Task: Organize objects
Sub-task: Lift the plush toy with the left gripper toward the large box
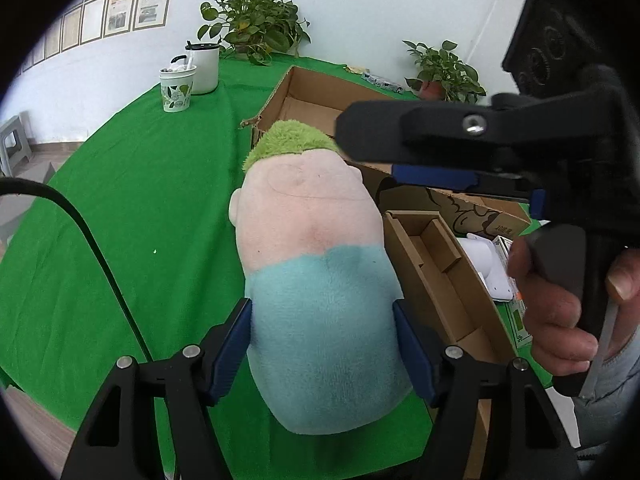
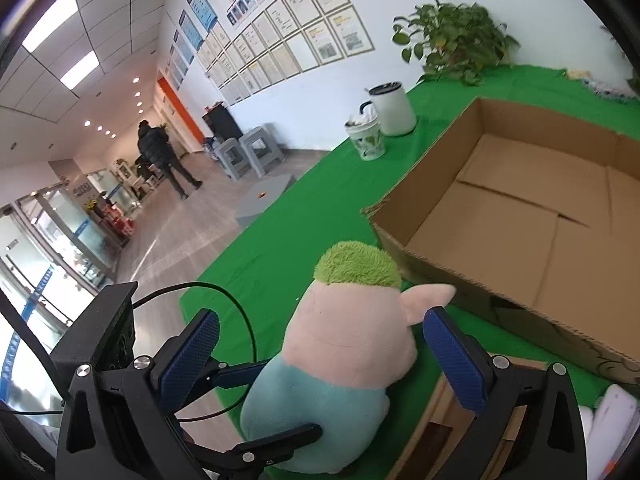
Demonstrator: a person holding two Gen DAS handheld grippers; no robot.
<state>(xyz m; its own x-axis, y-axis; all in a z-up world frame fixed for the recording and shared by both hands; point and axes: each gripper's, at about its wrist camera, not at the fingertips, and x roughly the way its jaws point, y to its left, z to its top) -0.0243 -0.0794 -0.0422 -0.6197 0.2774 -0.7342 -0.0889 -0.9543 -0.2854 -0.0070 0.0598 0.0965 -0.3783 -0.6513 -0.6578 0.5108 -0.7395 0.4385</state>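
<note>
A plush doll with green hair, pink head and light blue body is held above the green tablecloth. My left gripper is shut on its blue body, one blue pad on each side. In the right wrist view the doll sits between my right gripper's spread blue pads, which stand apart from it; the right gripper is open. The right gripper also shows in the left wrist view, above the doll's head. A large empty cardboard box lies just beyond the doll.
A small brown cardboard tray and white items lie right of the doll. A white mug, a patterned cup and two potted plants stand at the table's far side. A black cable crosses left.
</note>
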